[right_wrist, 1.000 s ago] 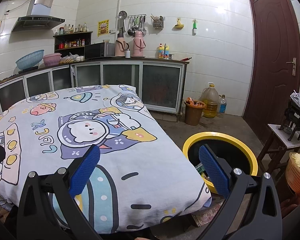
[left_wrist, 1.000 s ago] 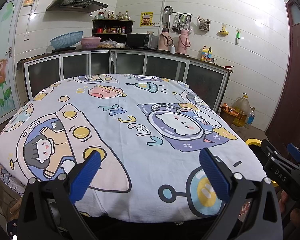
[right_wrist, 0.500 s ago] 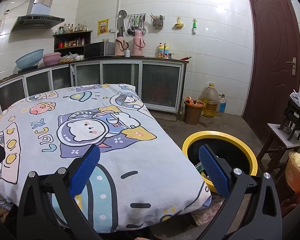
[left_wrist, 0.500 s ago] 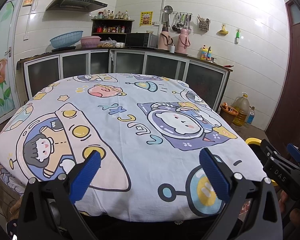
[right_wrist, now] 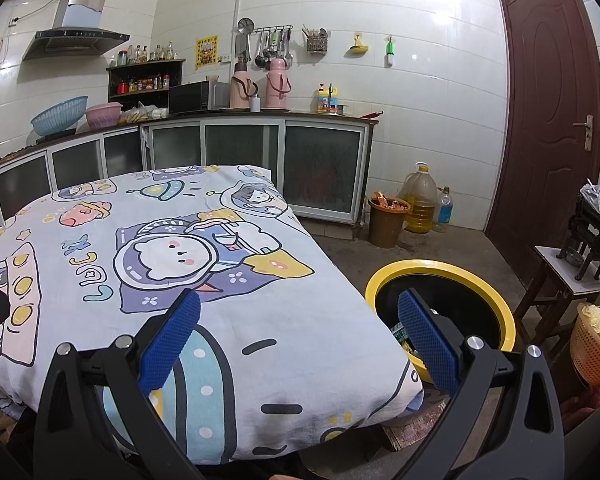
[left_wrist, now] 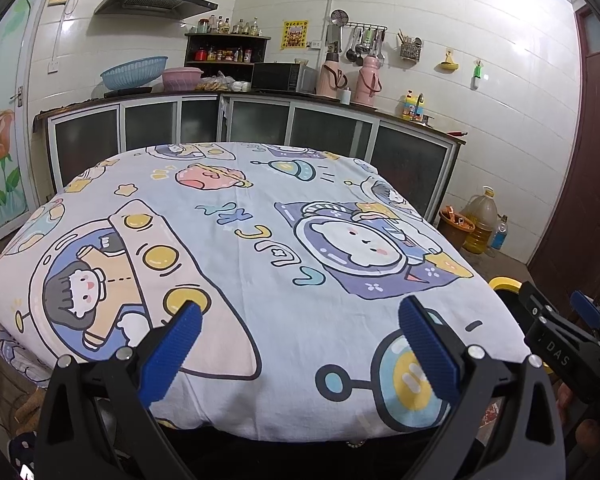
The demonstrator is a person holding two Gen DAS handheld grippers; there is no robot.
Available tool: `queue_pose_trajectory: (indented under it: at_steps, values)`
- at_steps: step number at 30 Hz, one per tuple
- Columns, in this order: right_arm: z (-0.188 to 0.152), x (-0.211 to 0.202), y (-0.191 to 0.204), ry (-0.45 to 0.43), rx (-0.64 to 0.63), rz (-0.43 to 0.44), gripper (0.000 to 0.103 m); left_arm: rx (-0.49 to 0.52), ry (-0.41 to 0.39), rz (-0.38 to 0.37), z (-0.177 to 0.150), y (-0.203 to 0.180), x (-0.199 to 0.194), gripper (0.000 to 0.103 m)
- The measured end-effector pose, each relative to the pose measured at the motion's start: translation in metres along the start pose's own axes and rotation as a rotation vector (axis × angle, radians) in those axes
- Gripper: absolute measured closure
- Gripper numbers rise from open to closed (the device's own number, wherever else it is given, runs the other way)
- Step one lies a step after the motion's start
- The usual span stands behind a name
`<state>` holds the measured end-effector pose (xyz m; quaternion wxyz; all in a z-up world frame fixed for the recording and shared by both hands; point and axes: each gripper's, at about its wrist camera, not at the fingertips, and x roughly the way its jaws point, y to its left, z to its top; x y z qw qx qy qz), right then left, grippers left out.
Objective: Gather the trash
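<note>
Yellow-rimmed bin [right_wrist: 440, 272] just beside tablecloth [right_wrist: 300, 320] edge, both tongs agape

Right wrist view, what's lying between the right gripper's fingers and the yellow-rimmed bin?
Nothing separate. In the right wrist view the right gripper is open over the corner of the cartoon tablecloth, and the yellow-rimmed bin stands just past that edge.

Matt printed cloth tablecloth [left_wrist: 260, 240], glossy white wall tiles [right_wrist: 440, 100], glossy yellow plastic bin rim [right_wrist: 500, 312].
</note>
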<state>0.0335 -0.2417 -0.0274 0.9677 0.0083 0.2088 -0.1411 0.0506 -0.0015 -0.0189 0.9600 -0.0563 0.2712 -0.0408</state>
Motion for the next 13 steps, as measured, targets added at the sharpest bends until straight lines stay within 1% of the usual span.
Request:
queue_pose_trajectory:
  at_steps: [13]
  values:
    - [-0.0002, -0.0003, -0.0001, -0.001, 0.0, 0.0, 0.008, -0.008, 0.018, -0.005, -0.0011, 0.0012, 0.0038, 0.008]
